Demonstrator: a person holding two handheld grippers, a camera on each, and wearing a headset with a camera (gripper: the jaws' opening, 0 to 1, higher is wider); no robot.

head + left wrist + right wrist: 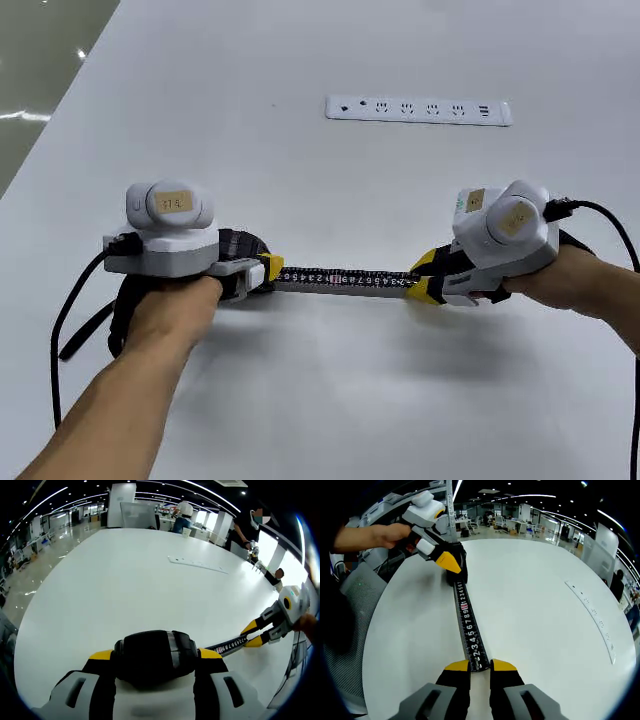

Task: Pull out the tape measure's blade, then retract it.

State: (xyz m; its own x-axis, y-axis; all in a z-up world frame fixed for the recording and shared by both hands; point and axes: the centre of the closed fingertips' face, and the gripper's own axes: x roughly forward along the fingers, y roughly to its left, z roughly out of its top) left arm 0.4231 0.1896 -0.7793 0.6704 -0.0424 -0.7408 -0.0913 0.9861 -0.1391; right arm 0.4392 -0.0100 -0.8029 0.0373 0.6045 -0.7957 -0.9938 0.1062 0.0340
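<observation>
1. At a white tabletop (330, 400), a person's left tongs (262, 272) clamp the black tape measure case (155, 655), its body wedged between the two yellow-tipped jaws.
2. The right tongs (480, 666), jaws nearly together, pinch the free end of the blade (468, 625). The blade runs low over the tabletop in a straight line from case to tip; whether it touches the surface cannot be told.
3. The blade is partly drawn out, so the pull looks under way and the retraction not yet done.
4. Risk: the pinch on the thin tip looks slight. If it slips, the spring would likely whip the blade back into the case.
5. Risk: pulling off-line from the case mouth could kink or twist the blade, or drag the case out of the left tongs' hold.
6. A power strip (418, 109) lies well apart, farther across the tabletop.
</observation>
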